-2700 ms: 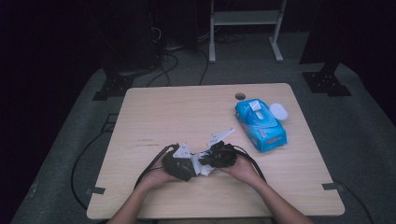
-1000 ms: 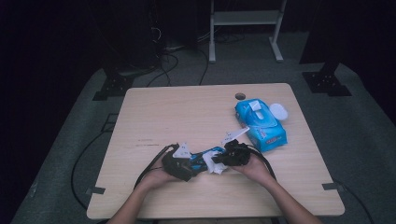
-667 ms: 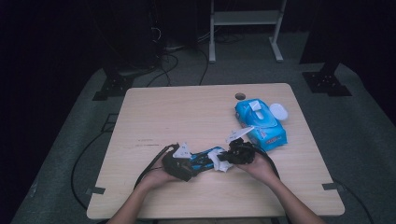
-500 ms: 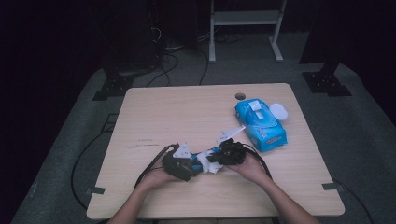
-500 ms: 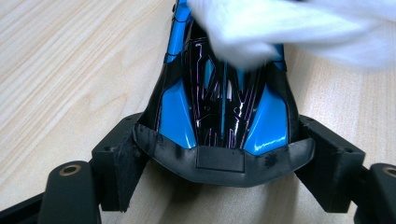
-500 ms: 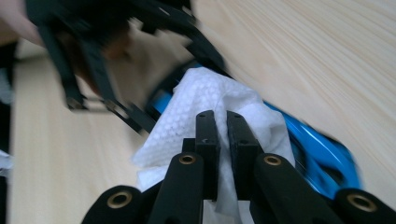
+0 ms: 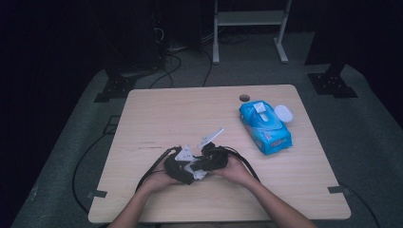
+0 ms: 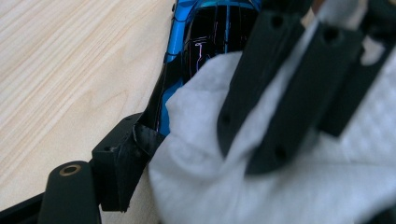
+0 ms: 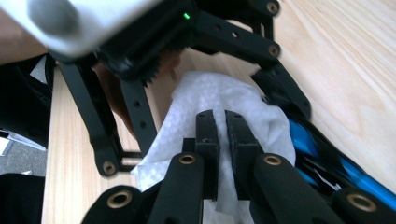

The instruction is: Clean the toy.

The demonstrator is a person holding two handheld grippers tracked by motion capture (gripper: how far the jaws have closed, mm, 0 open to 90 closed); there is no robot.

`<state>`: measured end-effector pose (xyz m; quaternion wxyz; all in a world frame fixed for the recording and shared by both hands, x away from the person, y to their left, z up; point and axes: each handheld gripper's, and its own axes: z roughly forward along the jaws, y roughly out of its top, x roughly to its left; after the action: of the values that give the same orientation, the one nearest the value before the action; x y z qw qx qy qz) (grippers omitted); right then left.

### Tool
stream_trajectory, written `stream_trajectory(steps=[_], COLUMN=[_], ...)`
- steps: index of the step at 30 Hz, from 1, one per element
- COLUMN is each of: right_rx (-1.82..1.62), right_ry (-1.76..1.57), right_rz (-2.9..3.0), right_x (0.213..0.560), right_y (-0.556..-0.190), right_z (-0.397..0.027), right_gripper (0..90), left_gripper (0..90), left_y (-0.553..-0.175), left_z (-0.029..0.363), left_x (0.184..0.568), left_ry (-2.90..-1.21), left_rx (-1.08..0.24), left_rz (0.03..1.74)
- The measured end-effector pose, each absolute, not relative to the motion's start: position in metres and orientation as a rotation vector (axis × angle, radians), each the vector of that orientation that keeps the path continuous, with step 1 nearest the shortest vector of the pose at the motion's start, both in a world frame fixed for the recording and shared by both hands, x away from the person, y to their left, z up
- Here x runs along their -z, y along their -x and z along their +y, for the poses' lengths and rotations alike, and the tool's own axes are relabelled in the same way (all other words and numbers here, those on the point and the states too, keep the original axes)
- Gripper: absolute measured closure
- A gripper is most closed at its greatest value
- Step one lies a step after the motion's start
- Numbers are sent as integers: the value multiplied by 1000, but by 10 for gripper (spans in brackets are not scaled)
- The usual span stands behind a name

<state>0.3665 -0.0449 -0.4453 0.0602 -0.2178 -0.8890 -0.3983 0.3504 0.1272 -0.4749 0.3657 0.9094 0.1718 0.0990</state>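
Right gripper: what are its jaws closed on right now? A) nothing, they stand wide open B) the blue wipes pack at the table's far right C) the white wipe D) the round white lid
C: in the right gripper view the right gripper has its two black jaws nearly together, pinching the white wipe against the blue-edged object.
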Motion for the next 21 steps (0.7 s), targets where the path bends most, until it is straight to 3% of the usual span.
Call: stream_trajectory(steps=[6, 11, 21], right_rx=[1141, 1168, 1262], right_ry=[683, 666, 901], right_rz=[-2671, -2742, -2770], right_x=[444, 440, 440], right_y=[-367, -363, -389], right_z=[-66, -53, -75], right_gripper=[842, 844, 845], left_gripper=[234, 234, 234], left_y=[-352, -351, -351], left_z=[125, 126, 127], left_x=[475, 475, 476], left_ry=[-2338, -2333, -2332], left_rx=[-256, -252, -256], left_rz=[435, 448, 437])
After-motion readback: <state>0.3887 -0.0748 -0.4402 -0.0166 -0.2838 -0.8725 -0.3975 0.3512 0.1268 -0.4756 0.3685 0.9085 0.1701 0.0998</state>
